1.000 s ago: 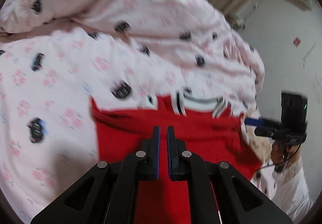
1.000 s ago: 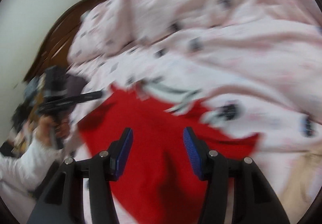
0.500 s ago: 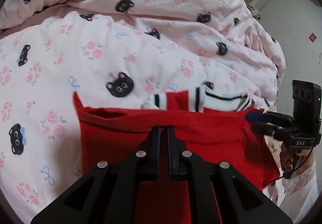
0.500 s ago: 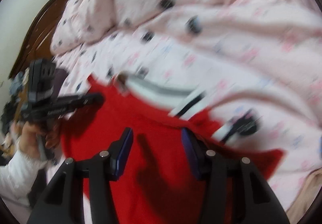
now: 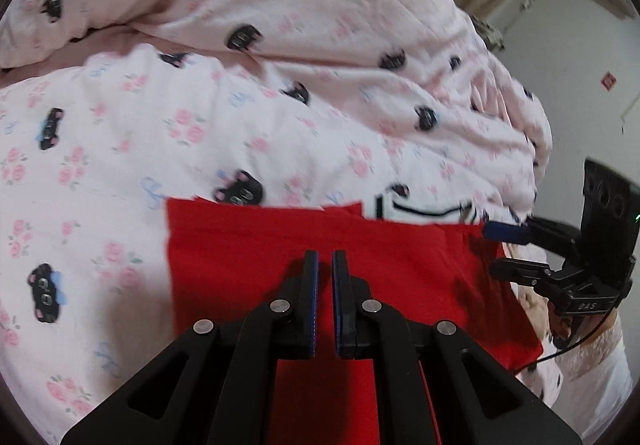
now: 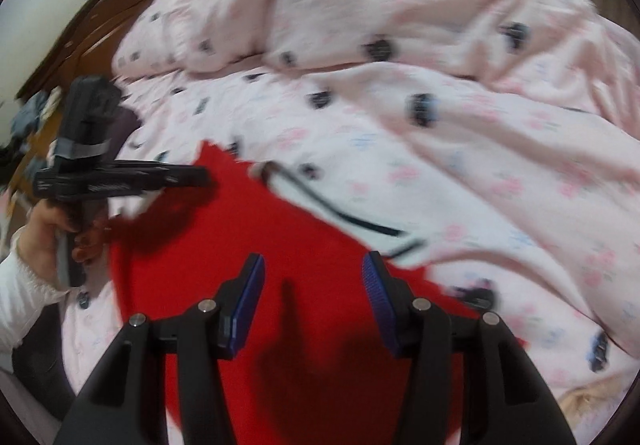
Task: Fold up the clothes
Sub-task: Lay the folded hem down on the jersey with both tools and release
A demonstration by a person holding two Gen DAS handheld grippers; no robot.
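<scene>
Since the earlier frames, the folded top edge of the red knit garment with a white, black-striped collar [image 5: 320, 245] has gone from lumpy, with a loose flap and a shadowed pocket at its left corner, to a nearly straight line, and less of the striped collar now peeks out beyond it. That suggests the first fold across the top is laid and being smoothed, with further folds probably yet to come. The garment lies on the bed, spread over the pale pink quilt printed with roses and black cat faces [image 5: 120, 149]. In the left wrist view, the left tongs [image 5: 325, 265] are pressed almost together with only a thin slit between the blue pads; no cloth shows in that slit, and they hang over the middle of the red cloth, though whether the tips touch it I cannot tell. This view also shows the right tongs [image 5: 502, 233] from the side at the garment's right edge, and an air conditioner high on the wall. The right wrist view, which is blurred, shows what the left cannot: the right tongs [image 6: 314, 277] stand half spread and empty above the red cloth, a dark wooden headboard [image 6: 80, 25] curves behind the quilt, and a hand [image 6: 60, 229] in a white sleeve grips the left tool's handle at the garment's edge.
</scene>
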